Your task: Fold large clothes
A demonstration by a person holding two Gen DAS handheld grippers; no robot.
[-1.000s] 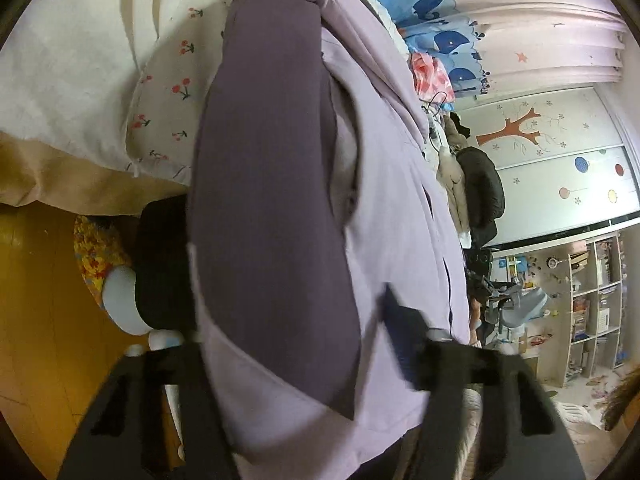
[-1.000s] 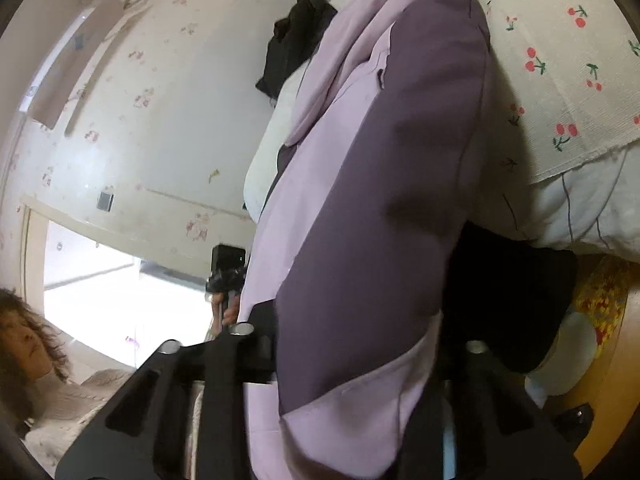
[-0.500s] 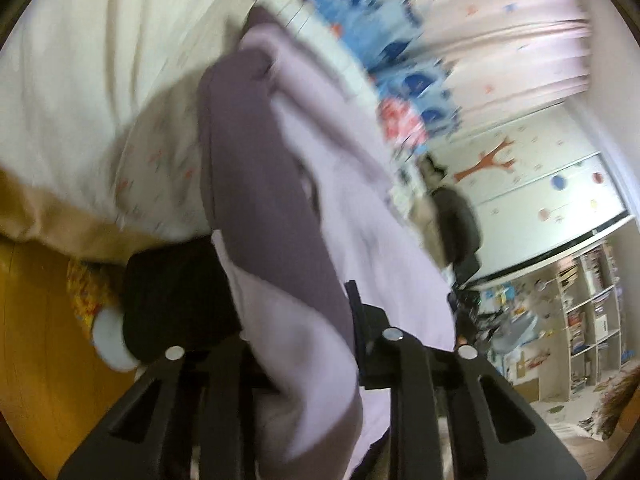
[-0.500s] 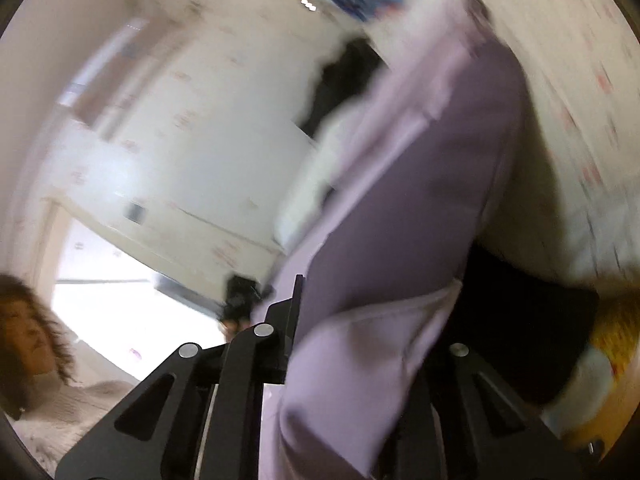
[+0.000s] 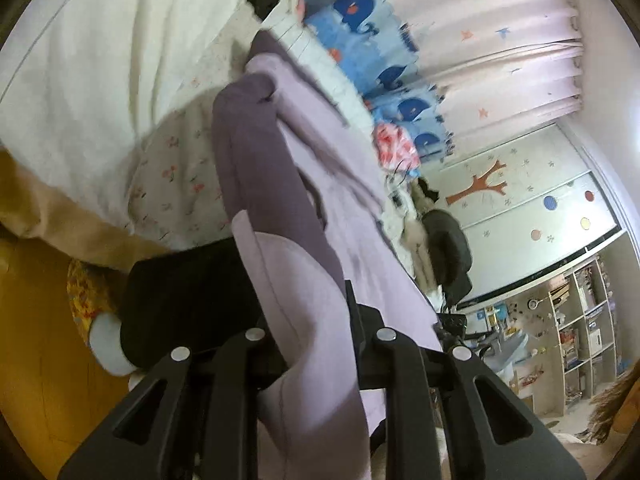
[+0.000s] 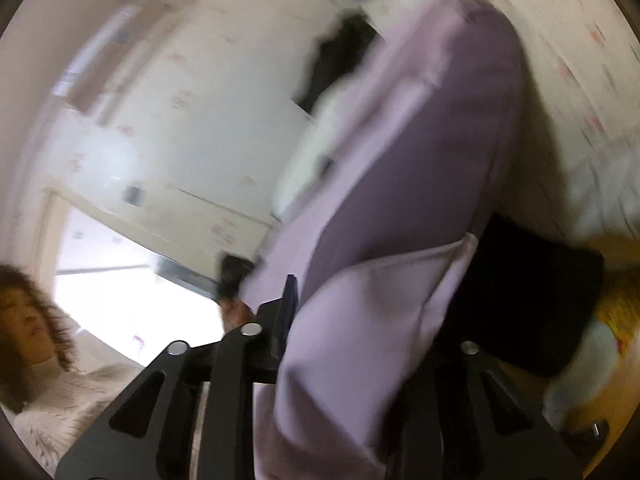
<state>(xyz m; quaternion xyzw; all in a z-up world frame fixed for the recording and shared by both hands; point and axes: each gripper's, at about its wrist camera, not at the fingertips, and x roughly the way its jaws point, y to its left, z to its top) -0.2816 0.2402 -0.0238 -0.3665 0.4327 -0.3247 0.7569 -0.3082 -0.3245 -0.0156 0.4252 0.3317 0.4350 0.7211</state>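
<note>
where a second ago the left gripper (image 5: 312,344) stood spread around the garment (image 5: 280,208), it is now pressed together on a fold of the pale lilac cloth, the fabric bunching up between its fingers.

item: garment, two-tone (dark purple panel over pale lilac), large. location: draped from the bed (image 5: 100,80) edge toward both cameras, one end resting on the cherry-print sheet, the near end lifted off it.

item: right gripper (image 6: 352,344). state: pinching the lilac hem, one finger visible at the cloth's left side, the other hidden behind it; its jaws have just opened a little, yet cloth fills the gap and the hold looks intact (the view is blurred, so the contact itself is not crisp).

item: change noted. both views have tilted upward since a second ago, more wall and curtain (image 5: 500,40) showing, less floor; the near edge has come up with the tools.

item: bearing on task. both near corners appear secured, so the garment seems ready to be carried over for a first fold. risk: the loose dark panel may slide or bunch as it goes.
</note>
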